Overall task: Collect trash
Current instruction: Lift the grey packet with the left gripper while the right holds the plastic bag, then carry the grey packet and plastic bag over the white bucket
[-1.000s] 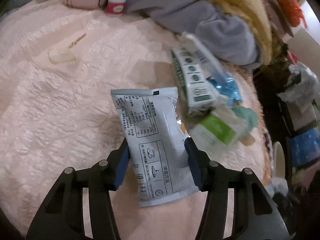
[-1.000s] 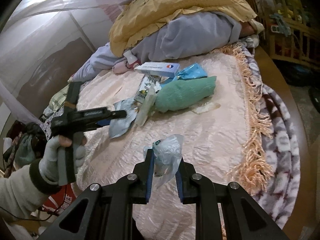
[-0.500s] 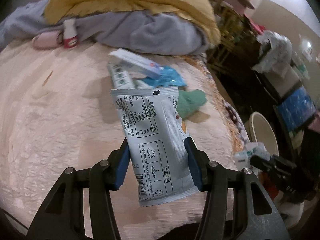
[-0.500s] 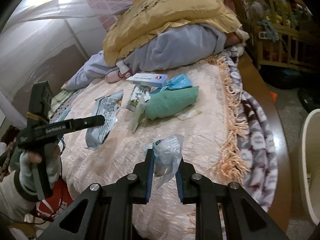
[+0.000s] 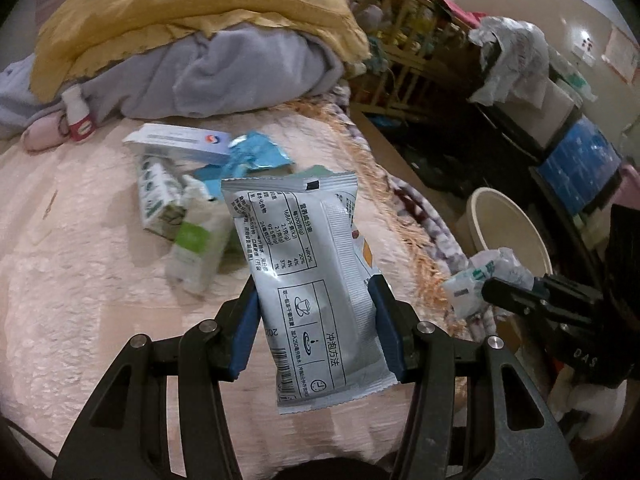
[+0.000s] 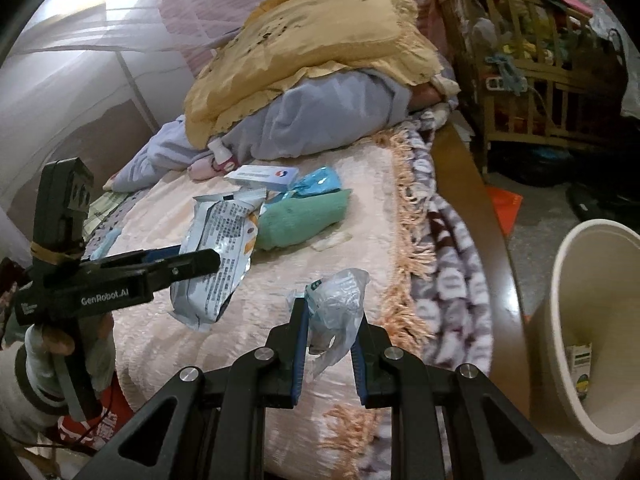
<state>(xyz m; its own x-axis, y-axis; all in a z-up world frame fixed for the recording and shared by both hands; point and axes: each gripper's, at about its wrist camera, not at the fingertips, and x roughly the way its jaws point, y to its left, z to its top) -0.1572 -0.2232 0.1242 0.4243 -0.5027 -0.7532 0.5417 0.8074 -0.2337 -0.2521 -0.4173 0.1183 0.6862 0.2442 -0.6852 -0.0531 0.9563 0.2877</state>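
Left wrist view: the left gripper [image 5: 316, 320] has its blue pads clamped on both edges of a silver-grey foil sachet printed with a nutrition table [image 5: 308, 276], and the sachet hangs in the air above the pale pink quilted bedspread [image 5: 80, 280]. Behind it on the bed lies a heap of litter: a white and green carton [image 5: 154, 196], a translucent bottle with a green label [image 5: 192, 248], a long white box [image 5: 176, 142] and a crinkled blue wrapper [image 5: 256, 154]. Off the bed's fringed edge stands a cream plastic bin [image 5: 508, 224]. At the right, the right gripper [image 5: 492, 294] pokes in, pinching a crumpled clear plastic wrapper [image 5: 480, 280] just in front of the bin's rim.

Right wrist view: the right gripper [image 6: 330, 336] is squeezed tight on that clear wrapper [image 6: 336, 304], held above the bedspread [image 6: 360, 216] near its fringe. To the left, a gloved hand [image 6: 60, 352] carries the left gripper [image 6: 200, 260], the foil sachet [image 6: 216, 256] gripped in it. A green rolled cloth [image 6: 304, 220] lies beyond. The cream bin [image 6: 600, 320] sits at the right, a small carton inside.
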